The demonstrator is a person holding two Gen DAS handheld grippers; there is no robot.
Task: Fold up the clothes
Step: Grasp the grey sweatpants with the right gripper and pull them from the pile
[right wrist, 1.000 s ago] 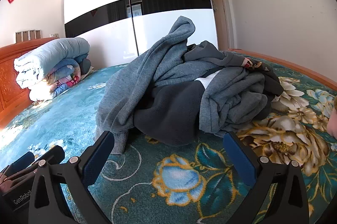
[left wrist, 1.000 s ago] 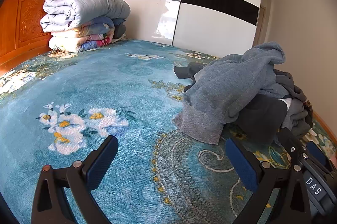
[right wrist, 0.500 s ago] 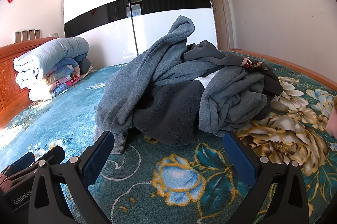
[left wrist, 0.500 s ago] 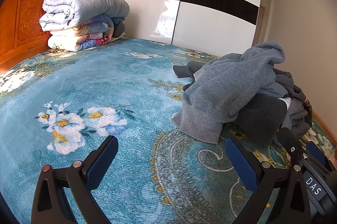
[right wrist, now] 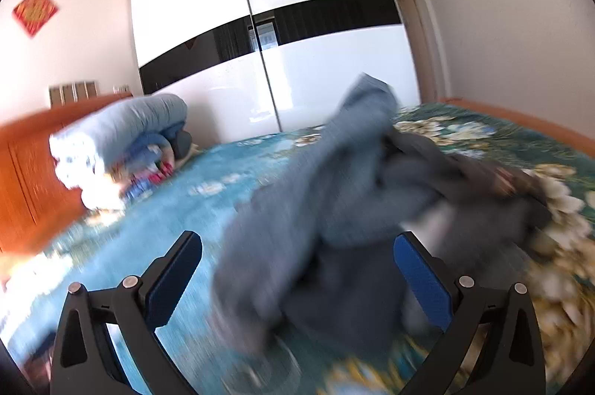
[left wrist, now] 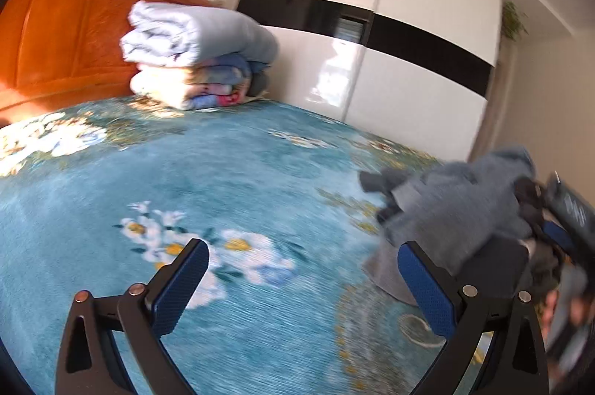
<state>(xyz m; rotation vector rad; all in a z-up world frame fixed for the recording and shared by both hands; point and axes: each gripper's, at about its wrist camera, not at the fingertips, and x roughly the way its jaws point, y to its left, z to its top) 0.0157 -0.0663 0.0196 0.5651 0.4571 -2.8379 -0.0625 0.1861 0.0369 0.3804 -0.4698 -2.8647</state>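
Note:
A heap of grey clothes (right wrist: pixel 346 209) lies on the blue floral bedspread (left wrist: pixel 230 179); a grey-blue sweatshirt is draped over darker garments. In the left wrist view the clothes heap (left wrist: pixel 457 205) is at the right. My left gripper (left wrist: pixel 303 278) is open and empty above the bedspread, left of the heap. My right gripper (right wrist: pixel 297 270) is open and empty, just in front of the heap, blurred by motion. The right gripper's body (left wrist: pixel 569 209) shows at the left view's right edge, over the heap.
Folded quilts (left wrist: pixel 197 56) are stacked at the bed's head against the wooden headboard (left wrist: pixel 67 41). A white wardrobe with a black band (left wrist: pixel 401 60) stands beyond the bed. A wooden bed rim (right wrist: pixel 520 119) runs along the right side.
Both grippers have moved: the left swung left and tilted up, so the heap slid to the right edge. The right gripper has risen and moved toward the heap. Both views are now motion-blurred.

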